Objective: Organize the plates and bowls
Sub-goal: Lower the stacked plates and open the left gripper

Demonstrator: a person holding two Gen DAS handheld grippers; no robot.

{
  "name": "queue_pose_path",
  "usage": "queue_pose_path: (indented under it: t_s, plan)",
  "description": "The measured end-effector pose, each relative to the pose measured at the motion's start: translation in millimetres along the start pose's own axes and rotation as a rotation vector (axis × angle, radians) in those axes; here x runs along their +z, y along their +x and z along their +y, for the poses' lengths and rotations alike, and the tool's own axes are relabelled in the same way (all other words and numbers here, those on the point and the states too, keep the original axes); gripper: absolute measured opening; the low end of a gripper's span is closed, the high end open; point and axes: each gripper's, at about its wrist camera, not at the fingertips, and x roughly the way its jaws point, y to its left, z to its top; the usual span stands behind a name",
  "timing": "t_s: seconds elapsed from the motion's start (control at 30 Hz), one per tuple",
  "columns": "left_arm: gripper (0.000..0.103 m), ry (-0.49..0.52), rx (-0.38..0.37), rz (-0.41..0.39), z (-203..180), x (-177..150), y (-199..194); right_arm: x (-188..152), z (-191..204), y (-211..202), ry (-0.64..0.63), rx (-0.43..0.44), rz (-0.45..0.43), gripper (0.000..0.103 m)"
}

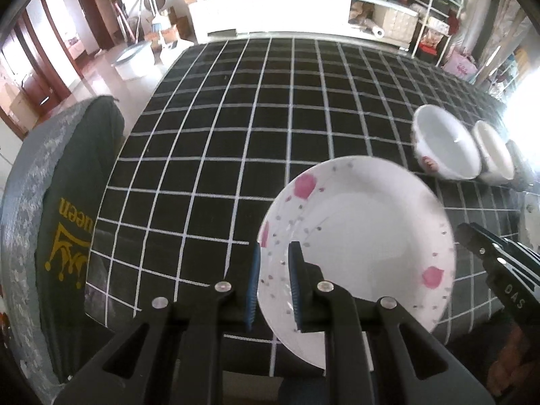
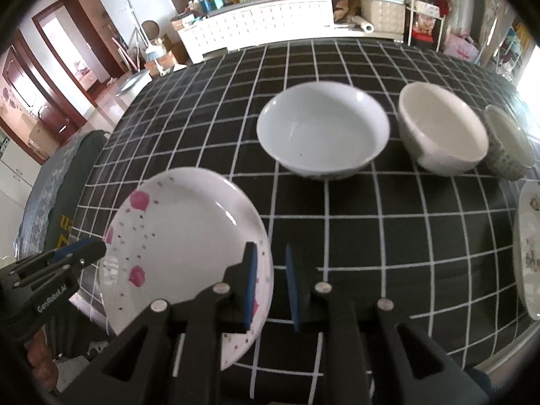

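Our left gripper clamped the pink-flowered plate at its left rim, our right gripper pinching its right rim, plate near the table's front edge, three bowls well beyond, wide bare checked cloth to the left.

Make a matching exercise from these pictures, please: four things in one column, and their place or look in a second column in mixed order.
Things:
1. pink-flowered plate
2. pale blue bowl
3. cream bowl
4. speckled cup

Descriptions:
A. at the right end of the row, beside the cream bowl
B. held at its rim on two sides, by the left gripper and the right gripper
C. middle of the row
D. left end of the row, nearest the plate

Pairs: 1-B, 2-D, 3-C, 4-A
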Motion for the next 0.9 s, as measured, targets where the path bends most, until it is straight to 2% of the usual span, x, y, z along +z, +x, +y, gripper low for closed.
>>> queue_pose_path:
  t_s: [0.33, 0.7, 0.9]
  plan:
    - [0.015, 0.07, -0.066, -0.096, -36, -9, -48, -4, 3, -41, 0.009, -0.02, -0.072, 0.021]
    - [0.015, 0.14, -0.127, -0.139, -75, -31, -75, -15, -8, -83, 0.03, -0.085, -0.144, 0.021]
    - [0.015, 0.171, -0.125, -0.167, -91, -40, -94, -23, -16, -106, 0.046, -0.116, -0.177, 0.021]
